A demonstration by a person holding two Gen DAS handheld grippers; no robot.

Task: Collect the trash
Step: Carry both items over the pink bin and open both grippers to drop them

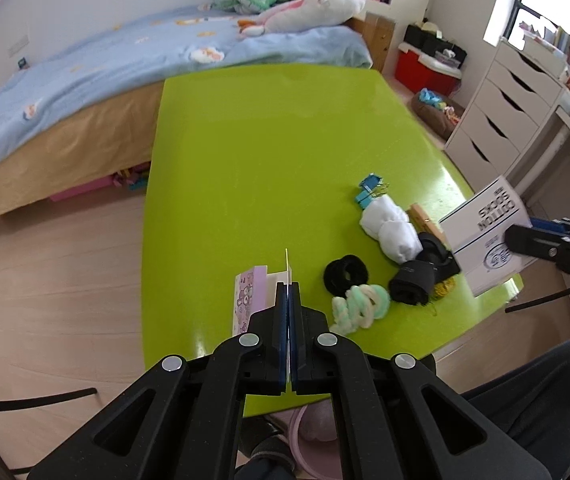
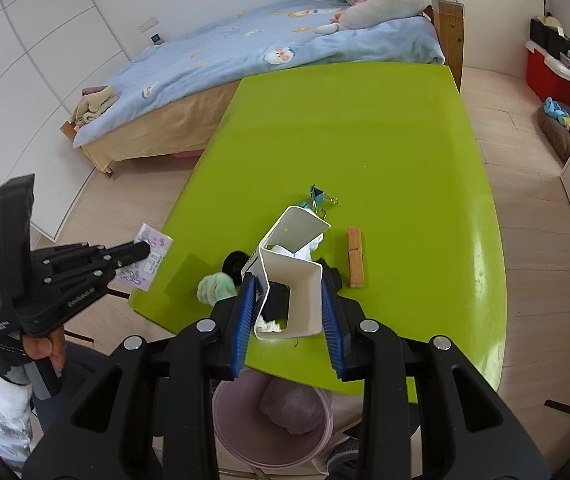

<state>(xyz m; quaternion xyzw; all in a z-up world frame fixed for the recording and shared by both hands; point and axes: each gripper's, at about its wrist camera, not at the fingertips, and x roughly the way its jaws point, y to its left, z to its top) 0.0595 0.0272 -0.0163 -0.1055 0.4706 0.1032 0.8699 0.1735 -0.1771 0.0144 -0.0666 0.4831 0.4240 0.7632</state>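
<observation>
I am clamping the left gripper (image 1: 288,292) jaws on a purple card (image 1: 250,300); right gripper (image 2: 289,304) jaws are gripping the sock box (image 2: 297,276) over the counter (image 2: 365,140), pink bin (image 2: 237,432) at six o'clock.

We see a pink cartoon-printed paper packet (image 1: 250,300) lifted off the tabletop (image 1: 265,152), and a bent white sock-box sleeve (image 2: 293,276) held above it.

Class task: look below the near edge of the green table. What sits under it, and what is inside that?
A pink bin stands under the green table edge, holding a greyish crumpled lump. The right gripper covers part of its rim; anything beneath the lump is hidden.
</observation>
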